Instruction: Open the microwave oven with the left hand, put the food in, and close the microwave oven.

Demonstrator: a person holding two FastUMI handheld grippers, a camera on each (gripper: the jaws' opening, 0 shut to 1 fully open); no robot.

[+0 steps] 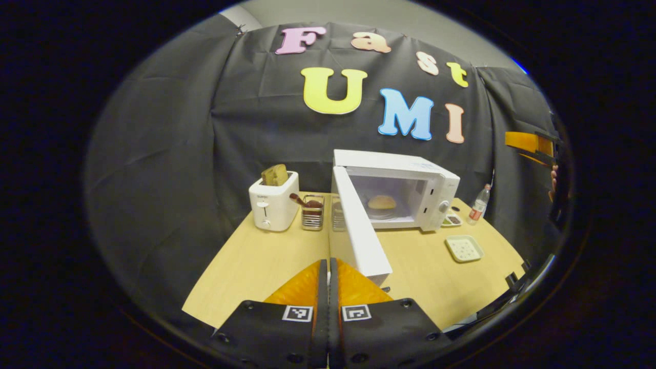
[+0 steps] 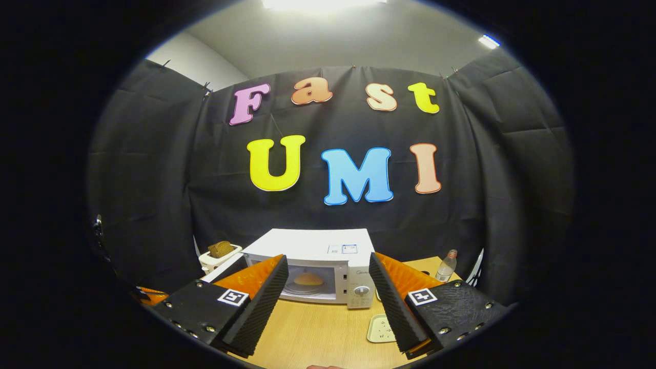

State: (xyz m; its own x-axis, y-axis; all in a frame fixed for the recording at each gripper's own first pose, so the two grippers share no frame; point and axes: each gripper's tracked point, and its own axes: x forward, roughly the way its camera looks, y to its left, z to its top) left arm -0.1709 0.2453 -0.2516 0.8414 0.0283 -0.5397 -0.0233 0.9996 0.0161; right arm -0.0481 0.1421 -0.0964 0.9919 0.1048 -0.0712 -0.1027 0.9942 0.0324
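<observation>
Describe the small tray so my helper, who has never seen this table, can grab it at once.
Start at the white microwave at the back of the wooden table, its door swung open. In front of its control-panel end lies a small tray, flat on the wood. It is pale, square and speckled, unlike the upright bottle behind it and a darker dish beside the microwave.

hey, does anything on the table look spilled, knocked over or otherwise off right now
Nothing looks spilled, tipped or damaged. The microwave oven door stands wide open with the bun already inside on its plate, so only closing is left. The toaster, water bottle and small tray sit upright on the table.
</observation>
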